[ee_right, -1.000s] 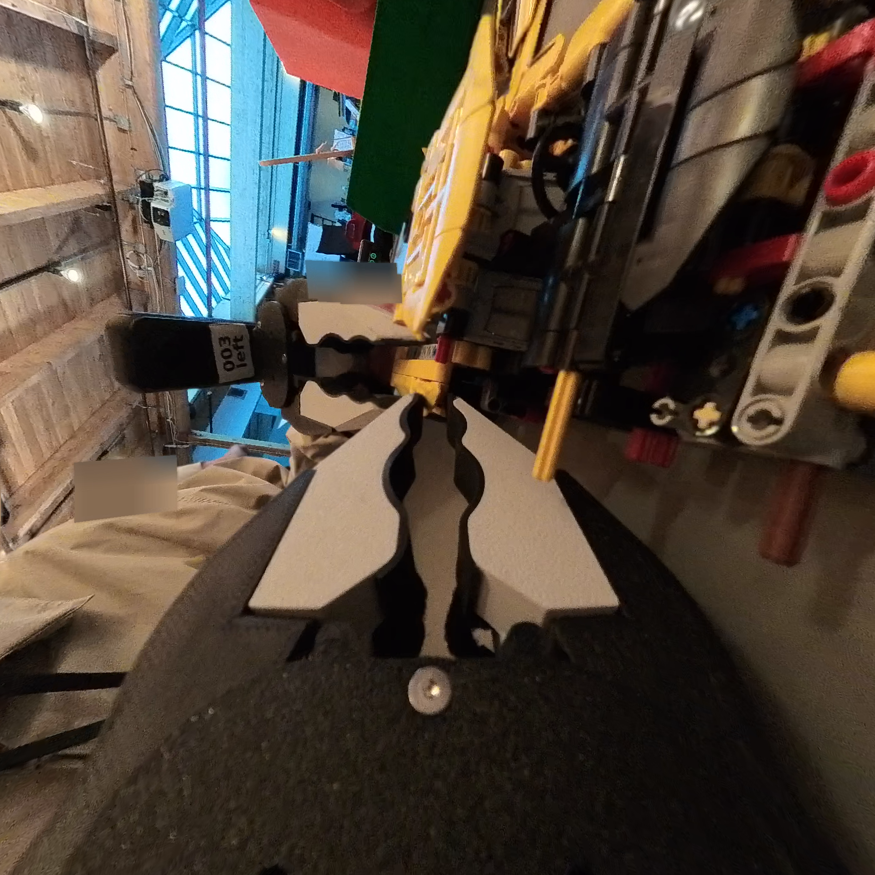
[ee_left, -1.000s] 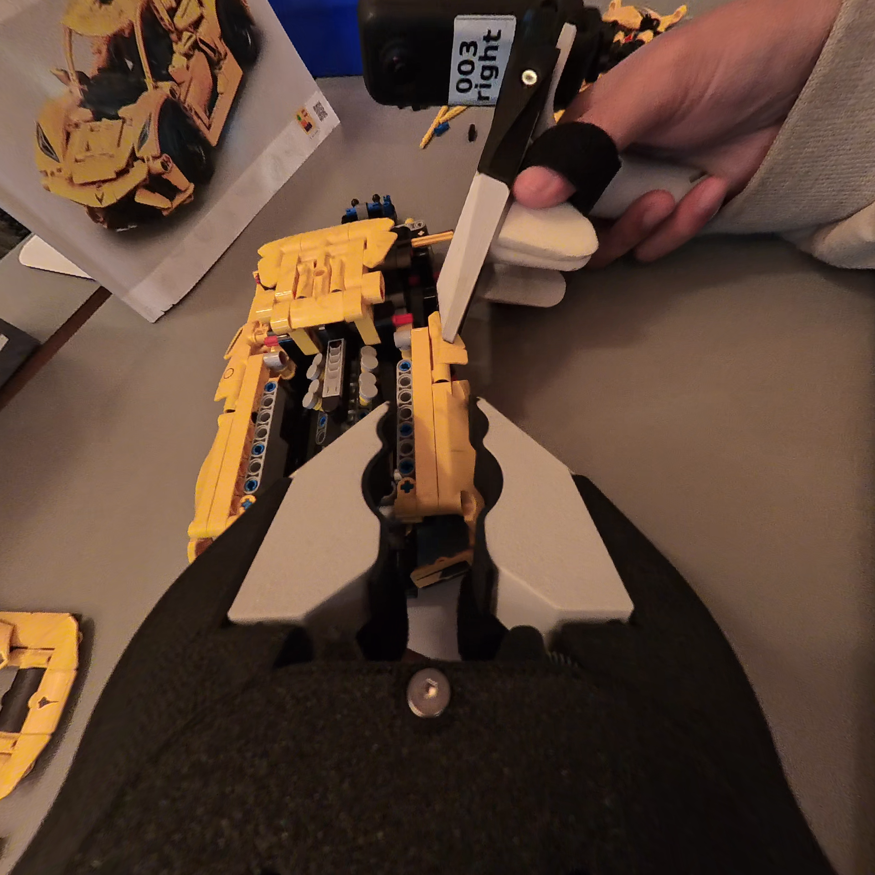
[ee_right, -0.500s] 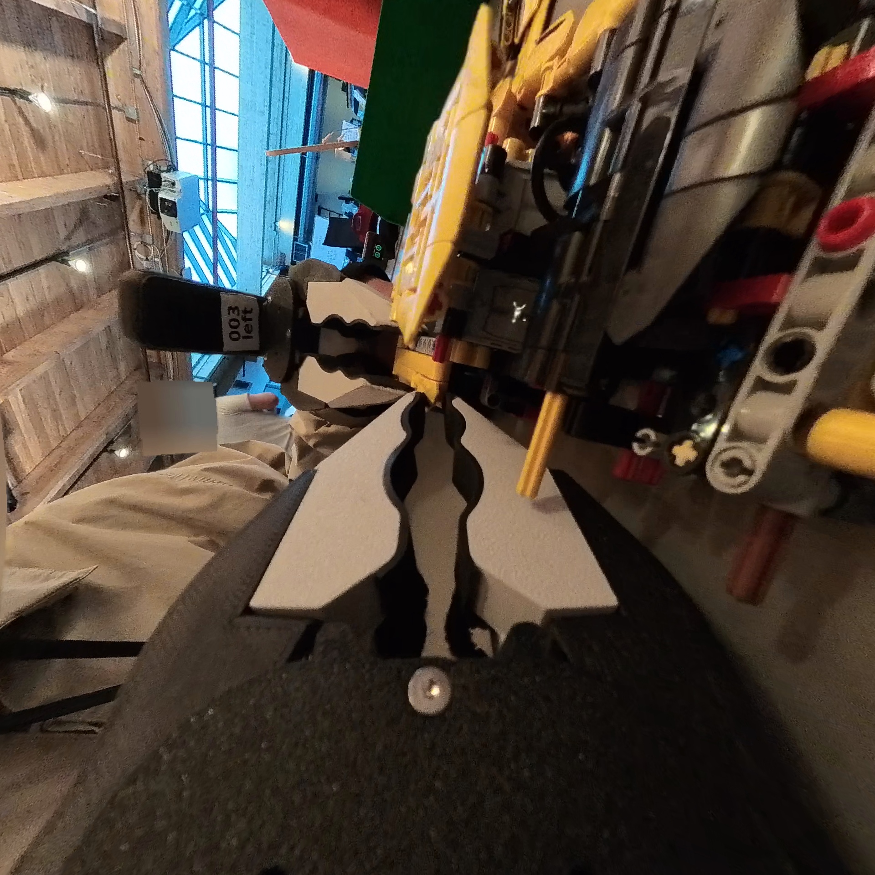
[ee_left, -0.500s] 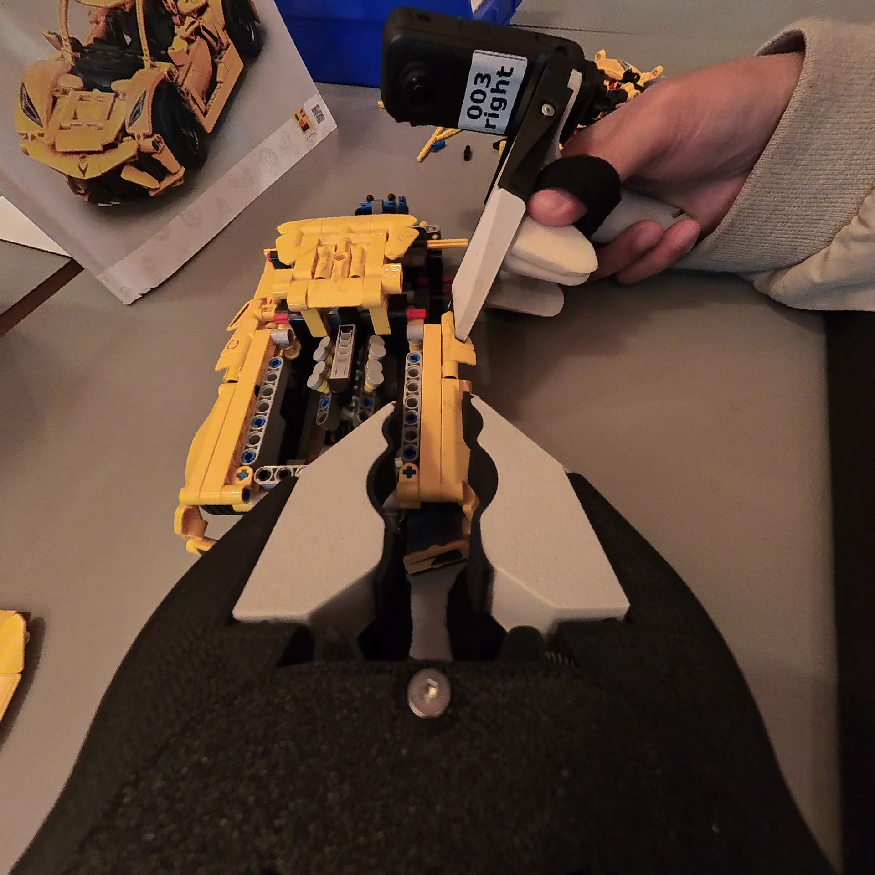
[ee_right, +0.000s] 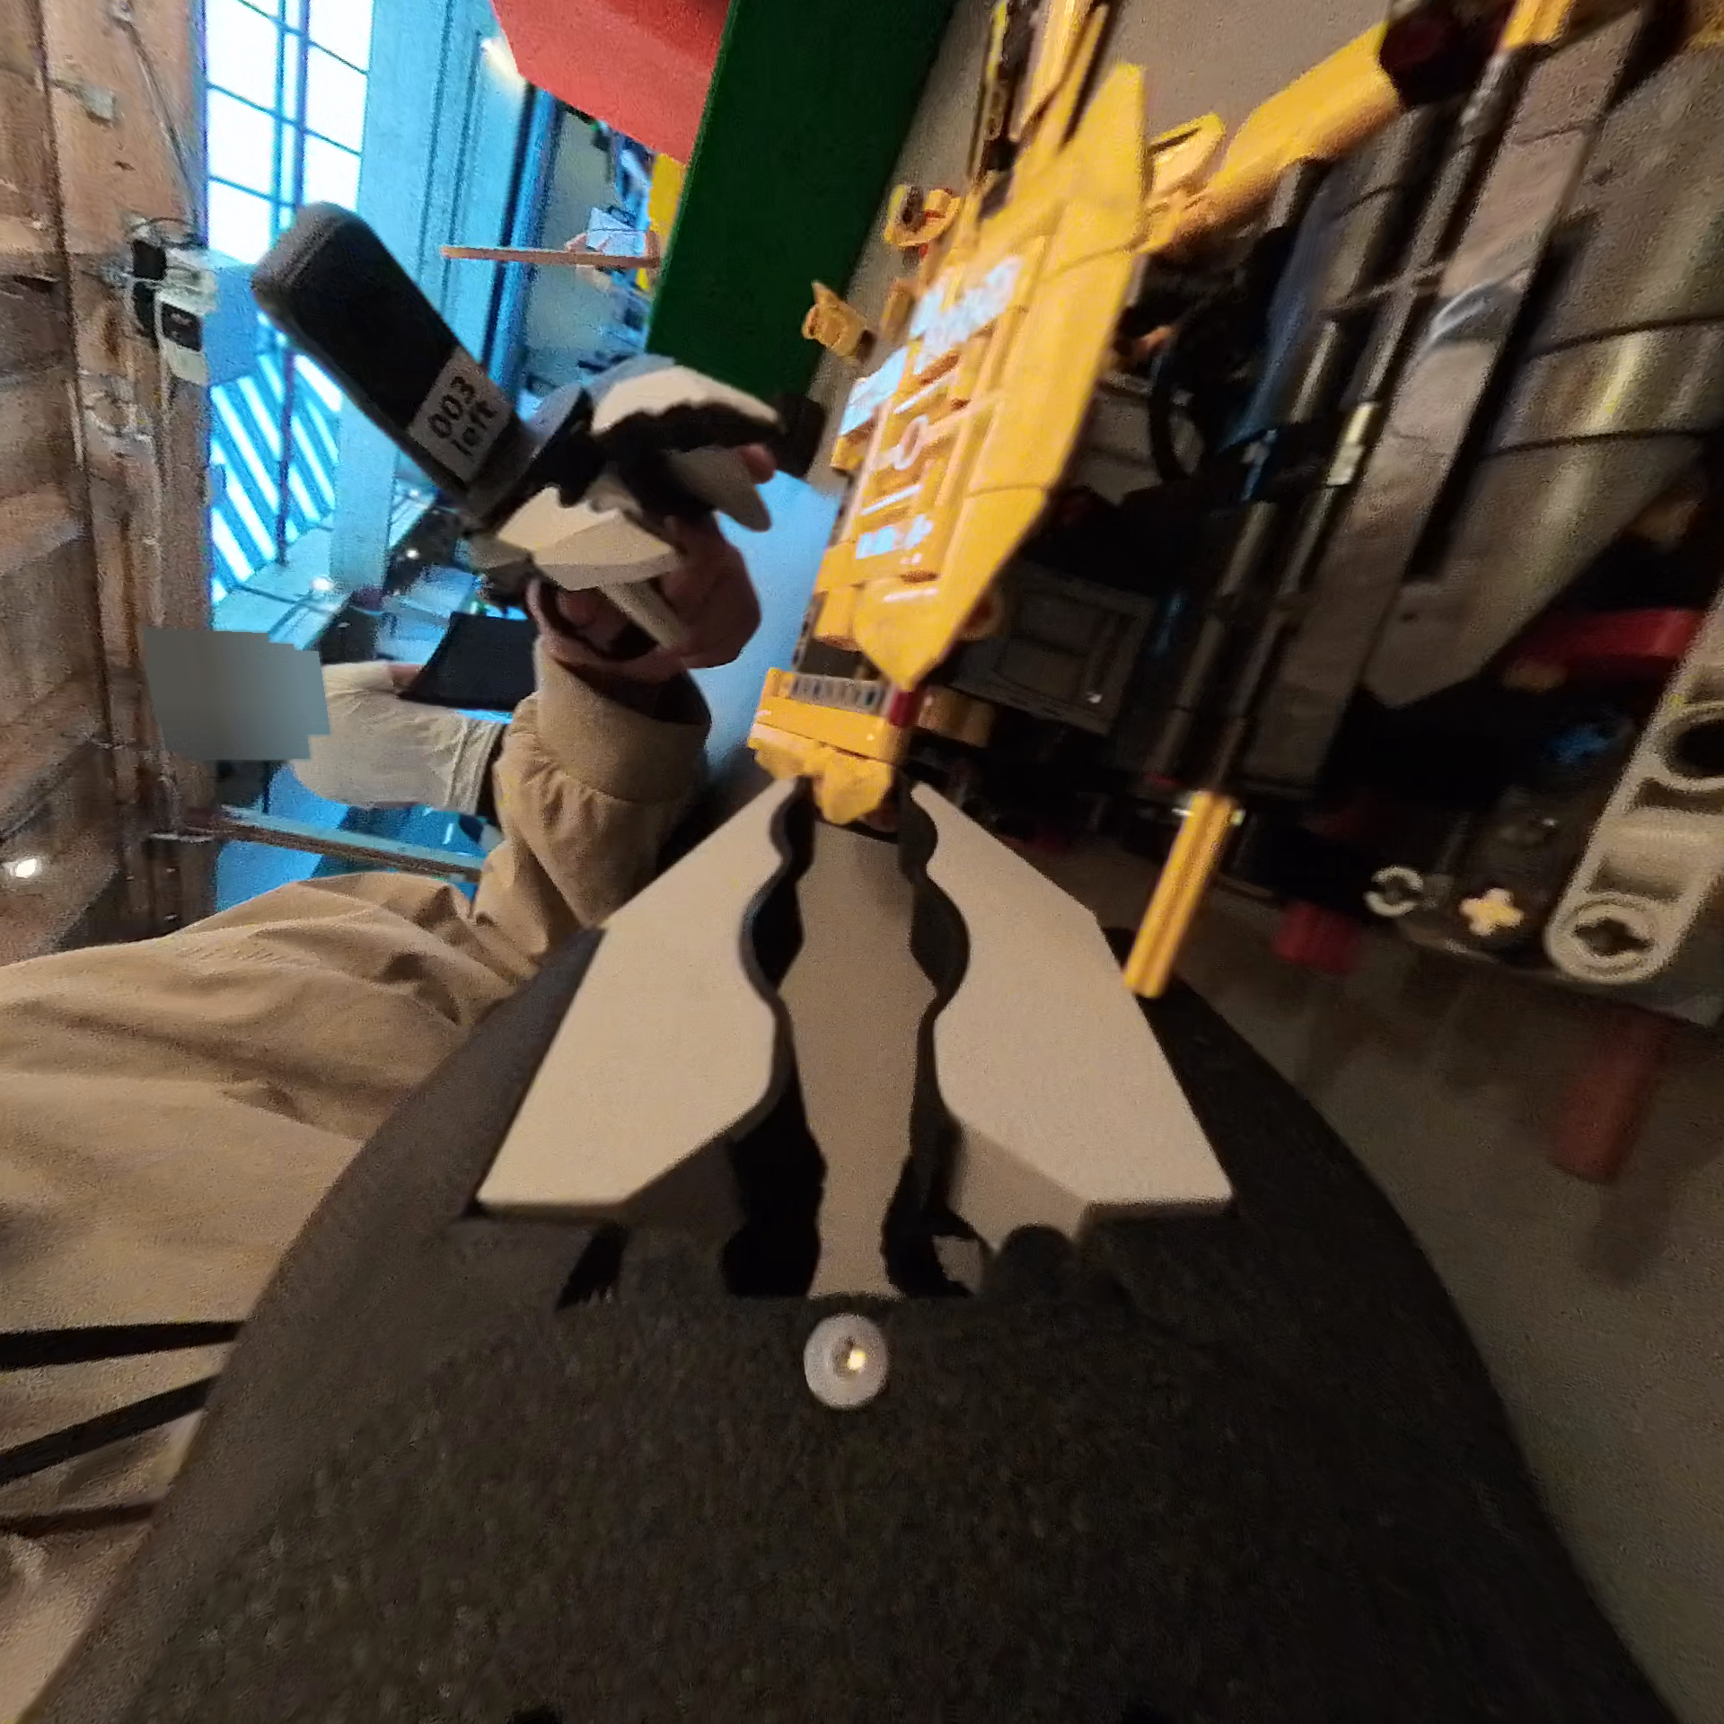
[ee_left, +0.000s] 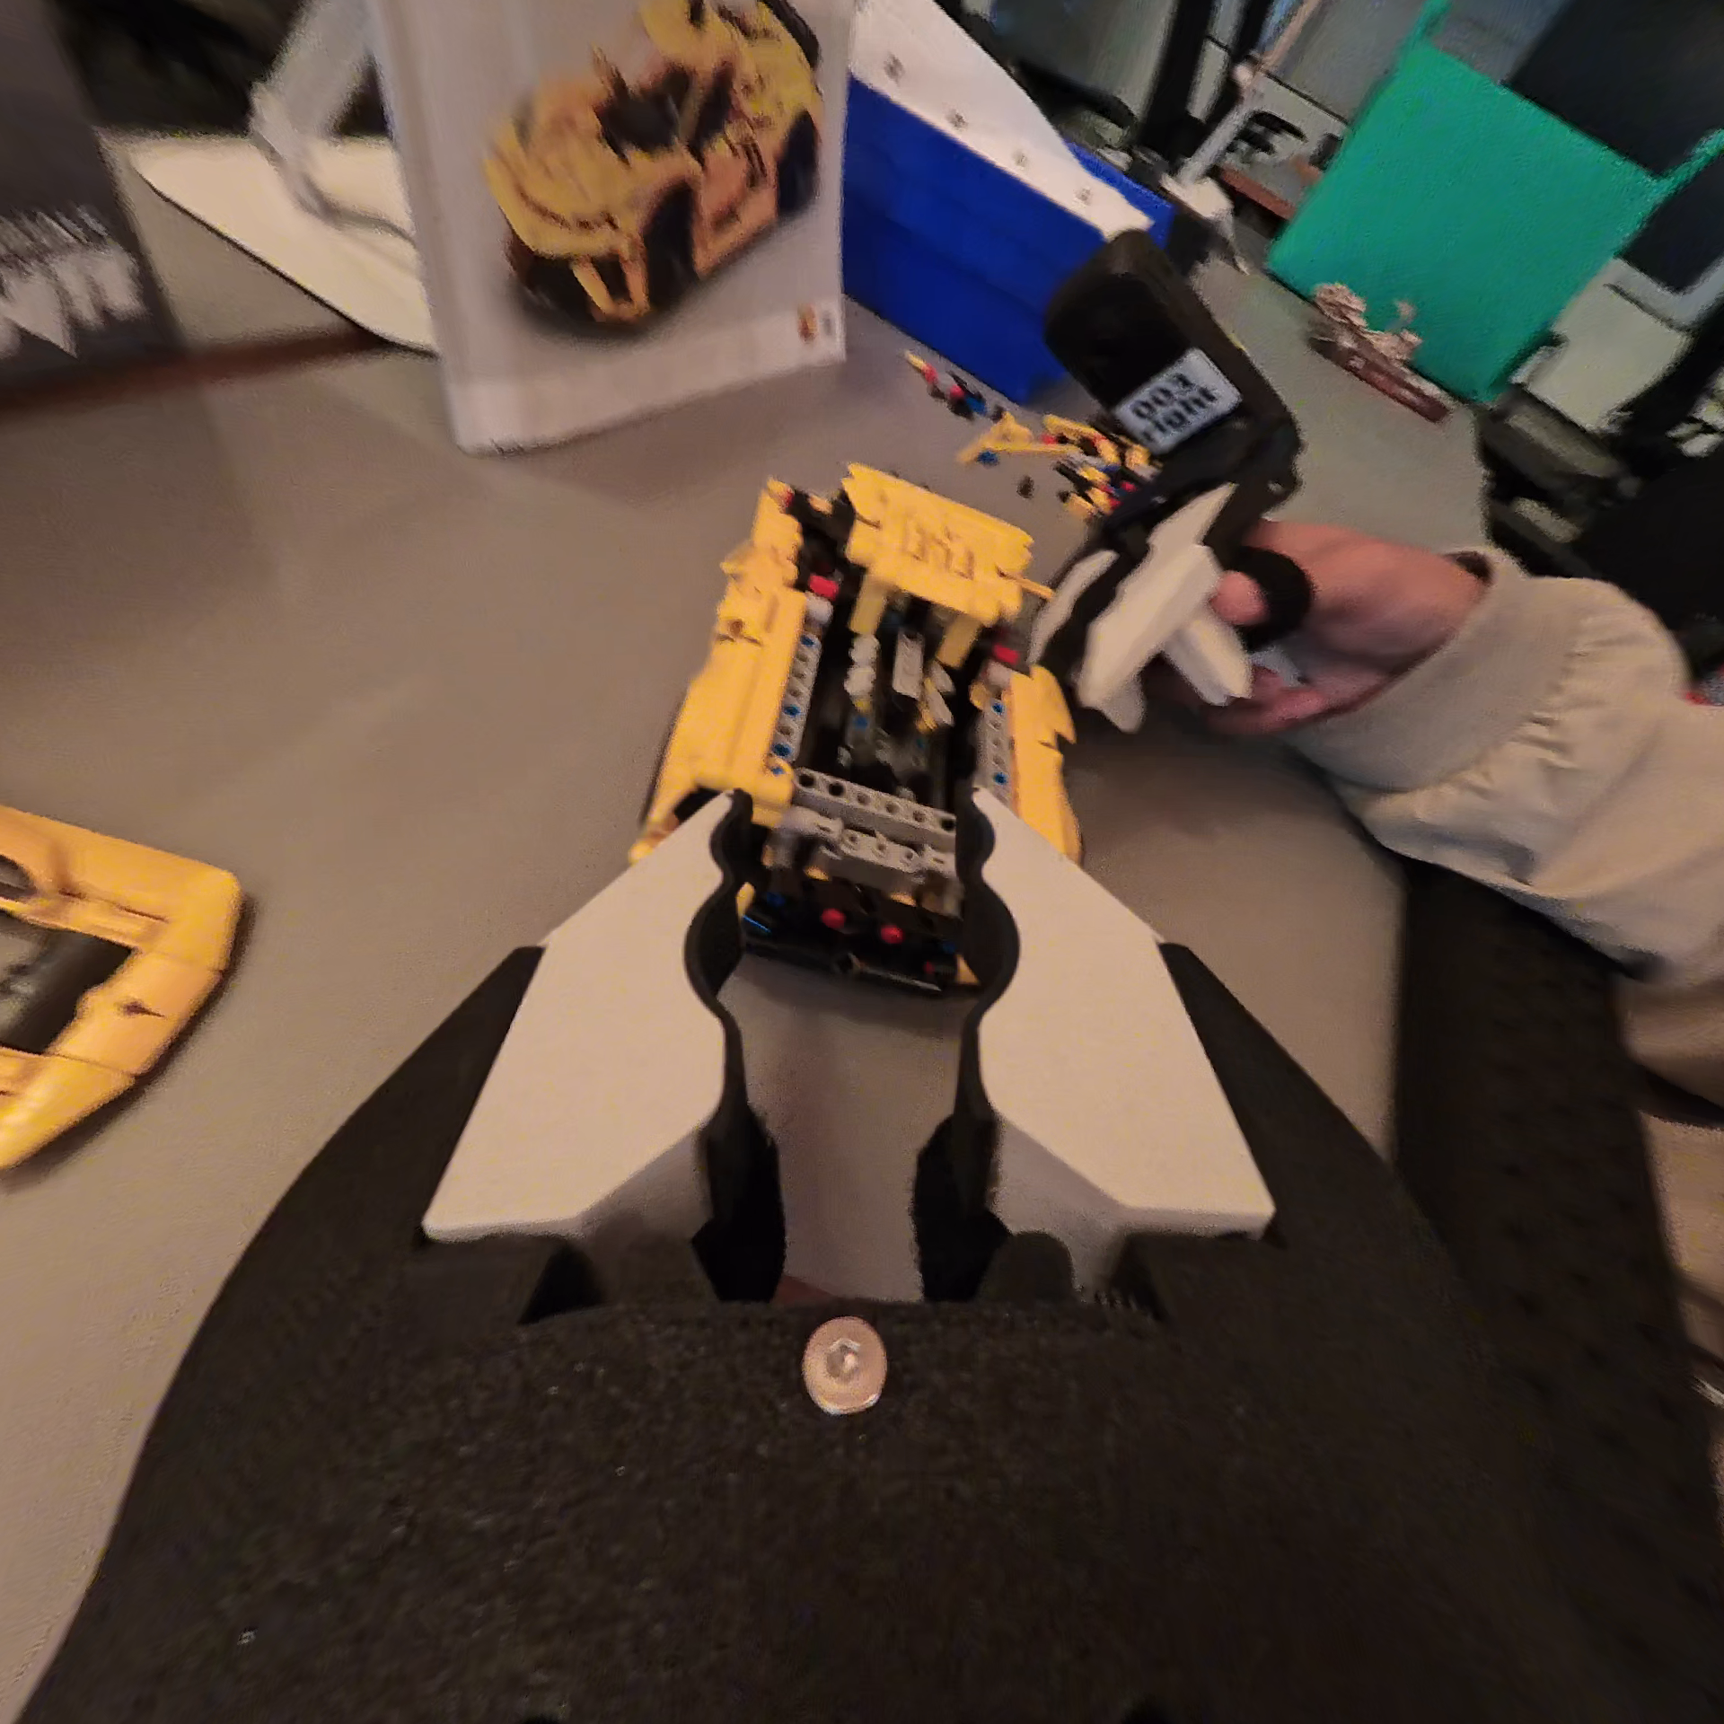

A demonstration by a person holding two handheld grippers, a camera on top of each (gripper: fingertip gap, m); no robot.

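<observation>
A half-built yellow and black brick car [ee_left: 868, 690] lies on the grey table [ee_left: 373, 700]. My left gripper [ee_left: 854, 821] is open and empty, held back above the car's near end. In the right wrist view it [ee_right: 653, 485] hangs clear of the car. My right gripper [ee_right: 854, 793] sits at the car's right side, its fingertips closed on the end of the yellow side panel [ee_right: 844, 774]. It also shows in the left wrist view [ee_left: 1119, 606], held by a hand. The car's underside [ee_right: 1399, 466] fills the right wrist view, with a yellow axle [ee_right: 1180, 886] sticking out.
A booklet with a picture of the car [ee_left: 634, 215] stands at the back, a blue bin [ee_left: 942, 271] beside it. A separate yellow body part [ee_left: 103, 980] lies at the left. Loose small pieces [ee_left: 1054, 448] lie behind the car. A green board [ee_left: 1455, 215] stands at the far right. The tips of one gripper are about 11 cm away from the tips of the other.
My left gripper let go of the yellow side panel, opened wide and pulled back and up. My right gripper stayed at the panel's end.
</observation>
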